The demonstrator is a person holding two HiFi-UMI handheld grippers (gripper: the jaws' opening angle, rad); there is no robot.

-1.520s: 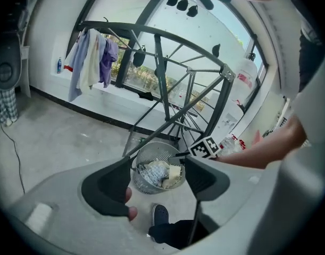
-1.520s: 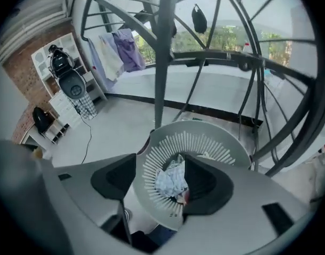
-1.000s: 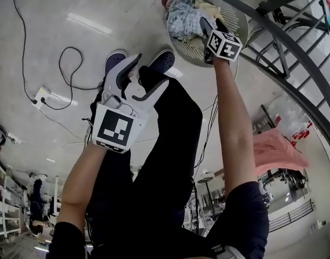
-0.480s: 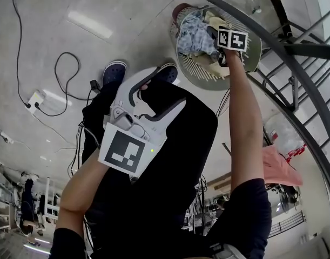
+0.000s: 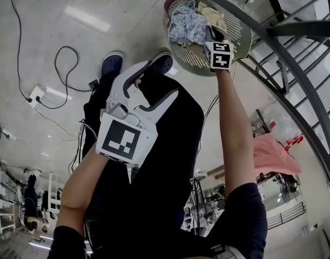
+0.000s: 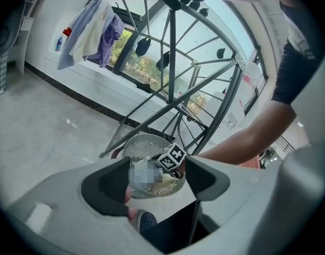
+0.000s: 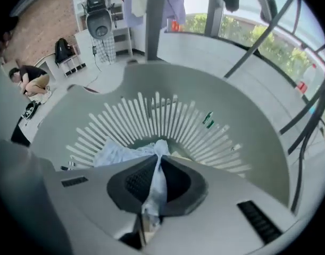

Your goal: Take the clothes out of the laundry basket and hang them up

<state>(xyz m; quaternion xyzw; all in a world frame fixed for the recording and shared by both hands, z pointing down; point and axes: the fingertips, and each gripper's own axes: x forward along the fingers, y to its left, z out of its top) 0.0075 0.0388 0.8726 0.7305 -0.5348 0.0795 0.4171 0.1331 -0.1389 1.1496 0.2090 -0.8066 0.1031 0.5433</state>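
1. The right claw (image 7: 155,166) has just been closing and now pinches a fold of the pale blue garment (image 7: 119,154), down inside the laundry basket (image 7: 252,137).
2. A cream garment (image 5: 213,14) lies just beside it, so lifting and hanging remain, by my judgement.
3. The left claw (image 6: 154,182) is held well back, jaws apart, with nothing between them.
4. Only the right gripper view shows the pinch. Only the left gripper view shows the drying rack (image 6: 173,68) upright beyond the basket and the hung clothes (image 6: 93,31) far off.

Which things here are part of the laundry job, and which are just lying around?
Job: basket, blue garment, right gripper (jaws just closed onto the garment), rack.
Lying about: cable, power strip.
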